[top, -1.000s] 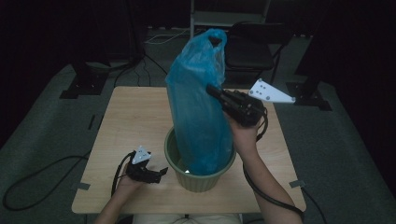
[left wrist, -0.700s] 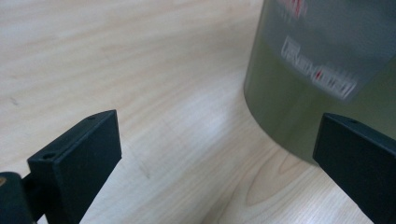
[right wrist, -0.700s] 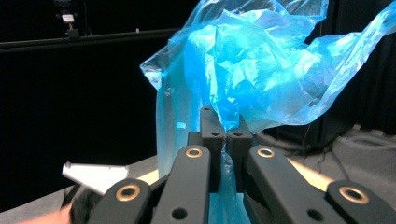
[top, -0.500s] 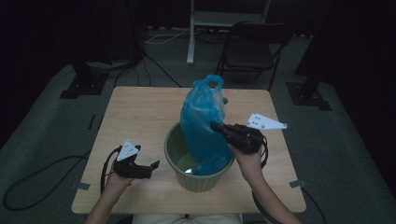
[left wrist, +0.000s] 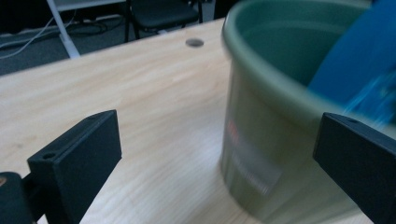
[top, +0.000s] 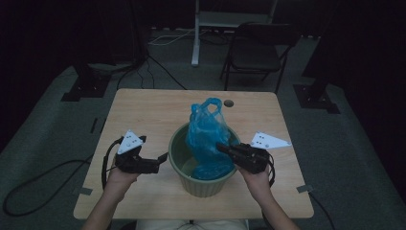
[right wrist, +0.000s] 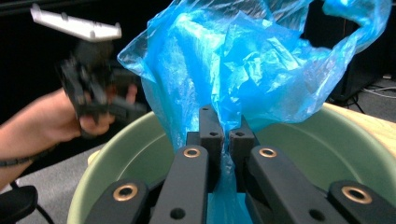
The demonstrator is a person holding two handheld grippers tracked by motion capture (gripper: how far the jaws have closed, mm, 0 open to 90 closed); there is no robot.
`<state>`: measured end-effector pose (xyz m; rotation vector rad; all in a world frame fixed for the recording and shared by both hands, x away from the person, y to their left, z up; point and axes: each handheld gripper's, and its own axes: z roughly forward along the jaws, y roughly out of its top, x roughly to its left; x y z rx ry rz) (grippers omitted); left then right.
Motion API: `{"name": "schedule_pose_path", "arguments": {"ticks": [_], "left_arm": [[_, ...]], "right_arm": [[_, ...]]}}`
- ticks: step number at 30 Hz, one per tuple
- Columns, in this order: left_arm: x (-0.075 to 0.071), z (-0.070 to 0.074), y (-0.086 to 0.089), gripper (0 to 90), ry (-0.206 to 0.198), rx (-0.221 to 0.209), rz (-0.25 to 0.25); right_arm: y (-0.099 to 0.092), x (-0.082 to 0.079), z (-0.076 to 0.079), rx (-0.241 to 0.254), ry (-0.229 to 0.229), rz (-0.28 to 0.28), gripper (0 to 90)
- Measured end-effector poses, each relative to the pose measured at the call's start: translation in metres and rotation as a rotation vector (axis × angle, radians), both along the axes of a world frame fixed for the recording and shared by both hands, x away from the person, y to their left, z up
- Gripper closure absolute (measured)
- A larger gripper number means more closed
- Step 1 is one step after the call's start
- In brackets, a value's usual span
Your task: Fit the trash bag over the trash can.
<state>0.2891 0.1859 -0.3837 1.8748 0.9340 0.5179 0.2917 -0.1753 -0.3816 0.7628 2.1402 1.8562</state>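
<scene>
right tongs [right wrist: 223,135] pinch bag [right wrist: 243,60] (in bucket [right wrist: 327,140])

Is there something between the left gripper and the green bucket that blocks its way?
Nothing visible does. The left gripper is open beside the green bucket, with only bare table between. The right gripper pinches the blue bag over it.

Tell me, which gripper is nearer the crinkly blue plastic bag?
Right. The right gripper is clamped on the blue plastic bag above the round green plastic bin. The left gripper hangs open beside the bin's outer wall, apart from the bag.
</scene>
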Motion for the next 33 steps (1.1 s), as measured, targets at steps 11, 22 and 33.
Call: {"name": "schedule_pose_path", "arguments": {"ticks": [11, 22, 33], "left_arm": [[0.012, 0.072, -0.041, 1.6, -0.068, -0.027, -0.112], [0.047, 0.074, -0.071, 21.5, 0.064, -0.104, -0.264], [0.012, 0.065, -0.079, 90.0, -0.089, -0.051, -0.353]], "right_arm": [[0.013, -0.011, -0.003, -0.072, -0.030, -0.012, 88.1], [0.012, -0.011, -0.004, -0.080, -0.040, -0.027, 88.0], [0.004, -0.015, -0.003, -0.054, -0.038, -0.045, 78.3]]}}
